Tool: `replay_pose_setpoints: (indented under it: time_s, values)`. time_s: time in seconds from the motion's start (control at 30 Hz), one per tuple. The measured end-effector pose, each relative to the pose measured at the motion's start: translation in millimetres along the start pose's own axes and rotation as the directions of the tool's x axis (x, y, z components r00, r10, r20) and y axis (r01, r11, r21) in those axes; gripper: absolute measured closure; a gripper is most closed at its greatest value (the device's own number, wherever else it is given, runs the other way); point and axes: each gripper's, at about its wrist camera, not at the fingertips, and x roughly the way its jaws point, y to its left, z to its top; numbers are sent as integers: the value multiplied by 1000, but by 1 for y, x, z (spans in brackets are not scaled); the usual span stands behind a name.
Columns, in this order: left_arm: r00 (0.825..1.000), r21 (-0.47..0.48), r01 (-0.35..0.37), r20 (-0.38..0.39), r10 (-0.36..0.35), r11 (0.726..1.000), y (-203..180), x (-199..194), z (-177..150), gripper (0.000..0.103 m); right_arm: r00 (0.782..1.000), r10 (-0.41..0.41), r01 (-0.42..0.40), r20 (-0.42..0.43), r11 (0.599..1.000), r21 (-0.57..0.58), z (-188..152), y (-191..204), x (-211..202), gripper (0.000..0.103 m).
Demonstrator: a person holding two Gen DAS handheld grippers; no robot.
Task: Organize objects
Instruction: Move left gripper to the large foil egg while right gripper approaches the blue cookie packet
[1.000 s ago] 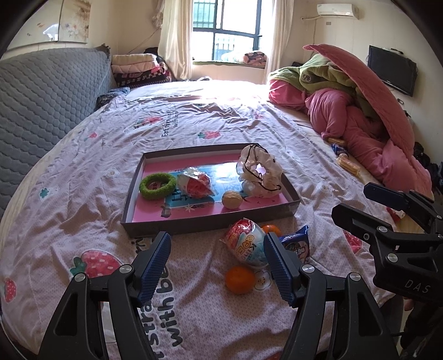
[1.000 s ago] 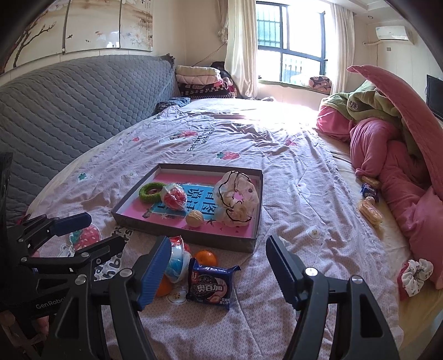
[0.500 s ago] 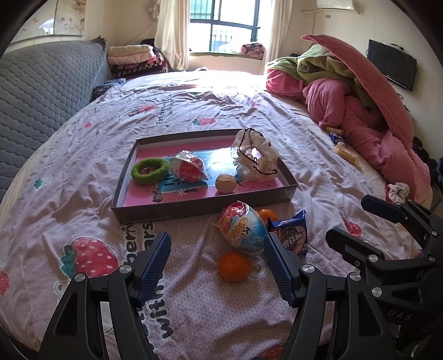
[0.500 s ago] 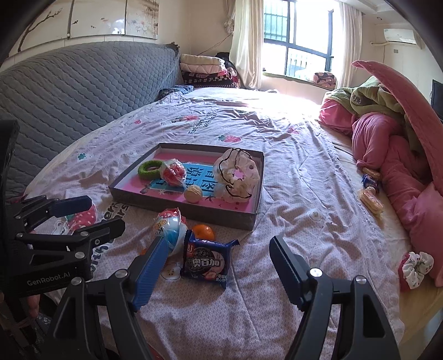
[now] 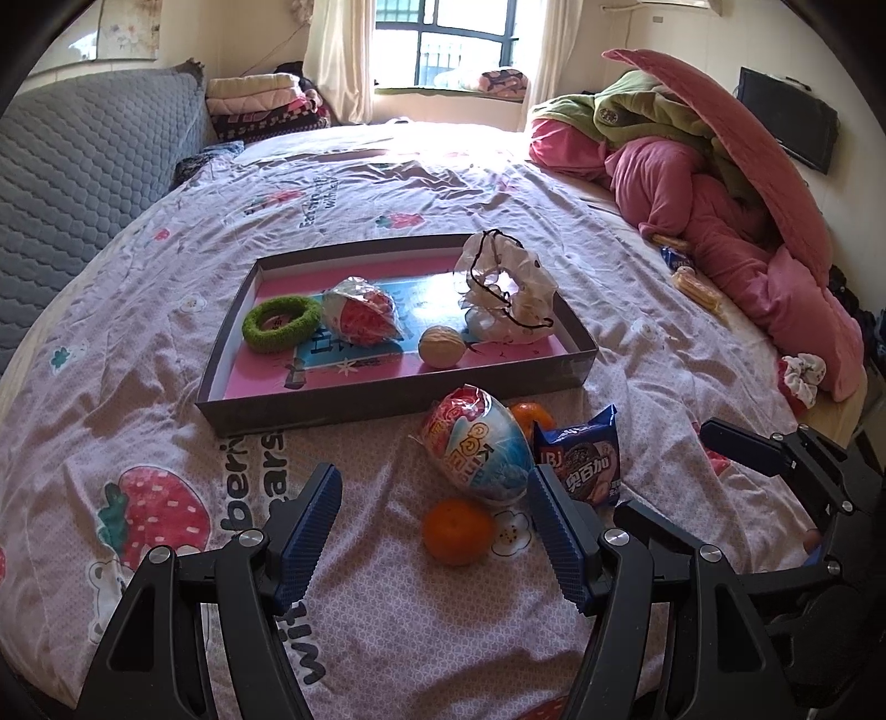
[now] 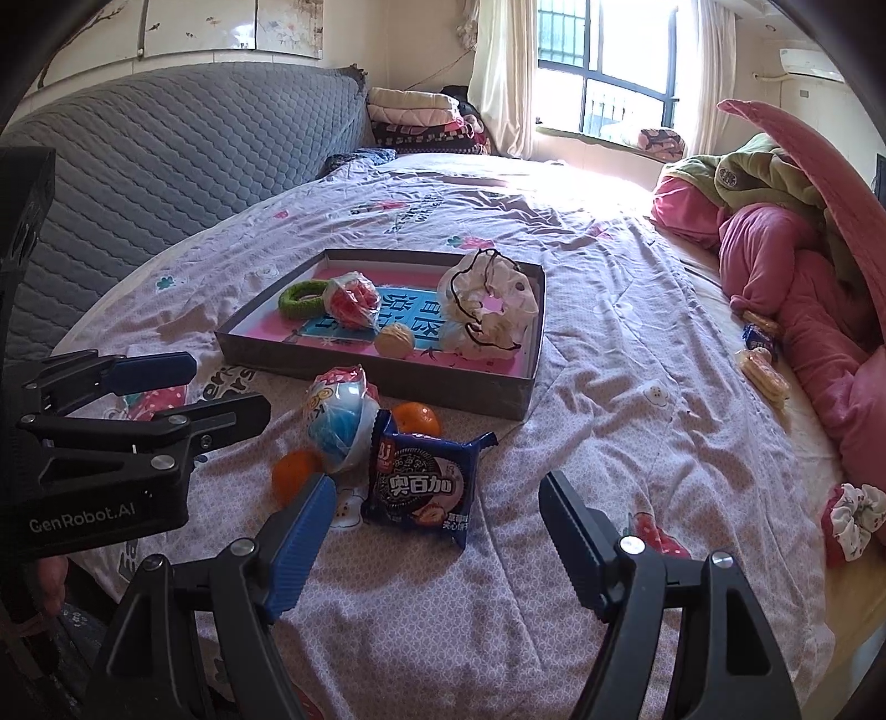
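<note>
A wide bed [image 5: 387,183] fills the room, spread with a pale lilac sheet printed with strawberries and lettering; a grey quilted headboard [image 6: 166,160] runs along its left side; above it the wall carries pale painted panels [image 6: 232,27]. Folded blankets [image 5: 260,102] are stacked in the far corner; beside them hang cream curtains [image 6: 498,72]; a barred window [image 5: 459,39] lets bright daylight spill over the far end of the sheet. On the right lies a heap of pink and green quilts [image 5: 720,166]; a dark flat screen [image 5: 786,124] hangs on the right wall; an air conditioner [image 6: 811,61] sits high near the ceiling.
</note>
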Motion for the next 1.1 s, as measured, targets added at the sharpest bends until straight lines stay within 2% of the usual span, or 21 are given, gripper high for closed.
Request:
replay_pose_setpoints:
  time_s: [0.57, 0.87, 1.1]
  values:
    - [998, -1, 41, -50, -41, 999, -10, 37, 5, 32, 999, 25, -24, -40, 999, 20, -9, -4, 31, 24]
    - [997, 10, 45, -68, -45, 999, -17, 50, 6, 32, 998, 29, -28, -54, 999, 26, -12, -4, 41, 24]
    - [997, 22, 22, -80, -20, 1000, -18, 60, 3, 32, 998, 34, -32, -57, 999, 33, -14, -4, 43, 24]
